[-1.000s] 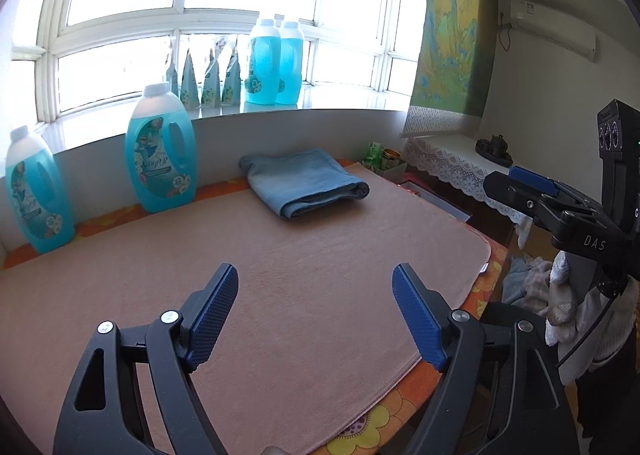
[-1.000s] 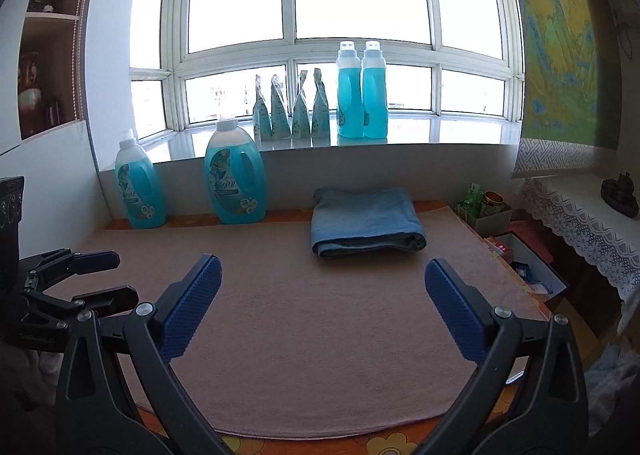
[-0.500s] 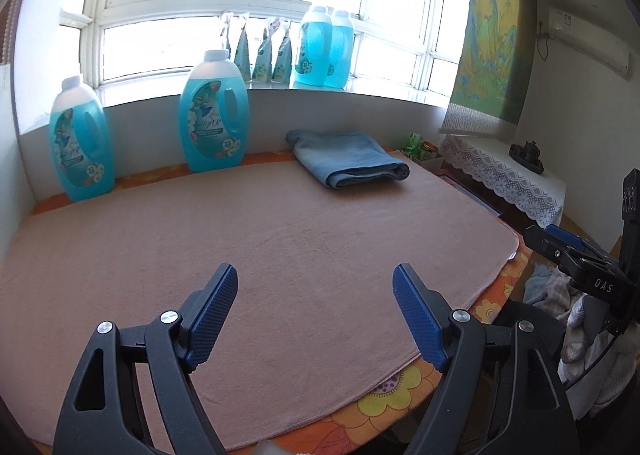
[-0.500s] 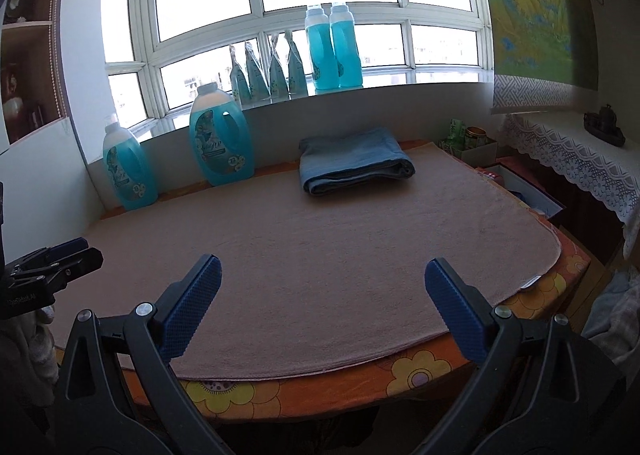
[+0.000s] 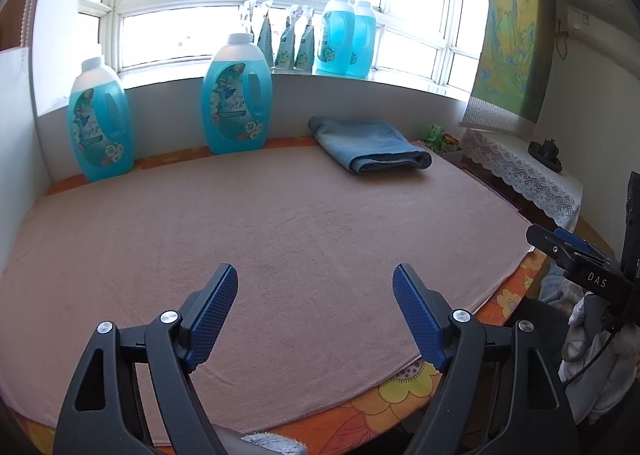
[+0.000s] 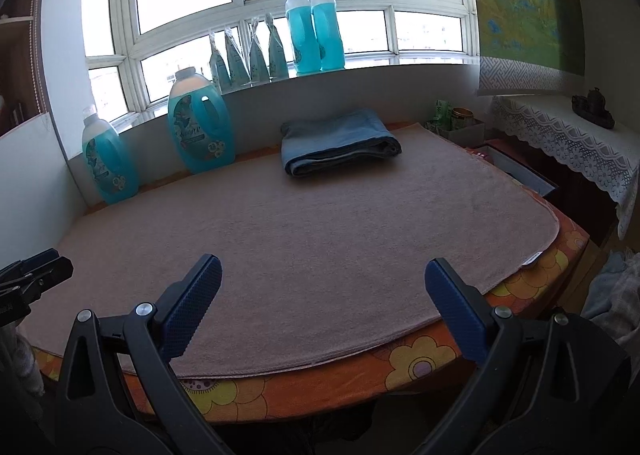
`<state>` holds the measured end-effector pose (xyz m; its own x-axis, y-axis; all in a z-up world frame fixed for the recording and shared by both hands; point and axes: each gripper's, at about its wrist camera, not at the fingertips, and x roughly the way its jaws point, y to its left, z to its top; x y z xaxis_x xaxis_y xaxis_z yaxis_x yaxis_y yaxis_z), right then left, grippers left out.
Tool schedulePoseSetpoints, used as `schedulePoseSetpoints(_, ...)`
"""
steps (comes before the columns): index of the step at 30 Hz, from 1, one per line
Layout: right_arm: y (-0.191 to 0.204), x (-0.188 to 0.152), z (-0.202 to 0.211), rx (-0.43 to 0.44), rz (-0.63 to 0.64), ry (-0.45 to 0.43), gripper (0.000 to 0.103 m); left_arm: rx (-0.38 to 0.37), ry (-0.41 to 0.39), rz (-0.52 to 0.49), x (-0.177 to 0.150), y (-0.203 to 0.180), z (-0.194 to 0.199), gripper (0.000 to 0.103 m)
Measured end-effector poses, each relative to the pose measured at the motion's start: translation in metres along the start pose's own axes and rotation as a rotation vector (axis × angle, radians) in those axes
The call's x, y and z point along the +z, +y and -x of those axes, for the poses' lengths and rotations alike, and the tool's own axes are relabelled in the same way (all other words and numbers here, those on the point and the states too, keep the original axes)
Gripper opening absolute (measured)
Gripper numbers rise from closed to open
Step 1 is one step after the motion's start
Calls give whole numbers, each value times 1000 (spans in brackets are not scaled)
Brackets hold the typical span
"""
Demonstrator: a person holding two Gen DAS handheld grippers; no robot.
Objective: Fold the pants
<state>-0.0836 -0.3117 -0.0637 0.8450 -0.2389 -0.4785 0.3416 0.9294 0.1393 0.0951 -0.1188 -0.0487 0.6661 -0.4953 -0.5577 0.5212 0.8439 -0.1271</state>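
Note:
A folded pair of blue pants [image 5: 370, 145] [image 6: 340, 141] lies at the far side of the pink towel-covered table [image 5: 280, 223] [image 6: 320, 223], close to the wall under the window. My left gripper [image 5: 315, 297] hovers open over the table's near edge, nothing between its blue pads. My right gripper [image 6: 323, 285] is also open and empty, low over the near edge; it shows too at the right border of the left wrist view, as the right gripper [image 5: 568, 249]. Both grippers are far from the pants.
Two big blue detergent bottles [image 5: 236, 95] [image 5: 100, 121] stand on the table against the wall. More bottles [image 6: 314, 31] and pouches sit on the sill. A lace-covered shelf [image 6: 568, 135] and a box are at the right. Loose laundry [image 5: 592, 335] lies beyond the table's right edge.
Both grippers have sunk toward the table's near edge and tipped down, so the flowered cloth under the towel shows. Jaws stayed open. The pants have not moved.

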Motion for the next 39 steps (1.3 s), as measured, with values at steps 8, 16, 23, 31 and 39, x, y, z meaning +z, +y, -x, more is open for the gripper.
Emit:
schedulePoseSetpoints(8, 5, 3, -4, 10, 3, 3, 103, 4, 8, 14, 1, 5, -3, 80)
schedulePoseSetpoints(16, 9, 3, -8, 26, 12, 16, 103, 11, 8, 16, 1, 8, -4, 80)
schedulePoseSetpoints(23, 11, 1, -11, 33, 15, 23, 103, 13, 10, 16, 1, 9, -5, 80)
schedulePoseSetpoints(31, 15, 0, -14, 44, 13, 33, 103, 22, 9, 15, 1, 11, -6, 80)
schedulePoseSetpoints(39, 17, 0, -15, 48, 14, 38, 103, 13, -2, 8, 0, 12, -6, 80)
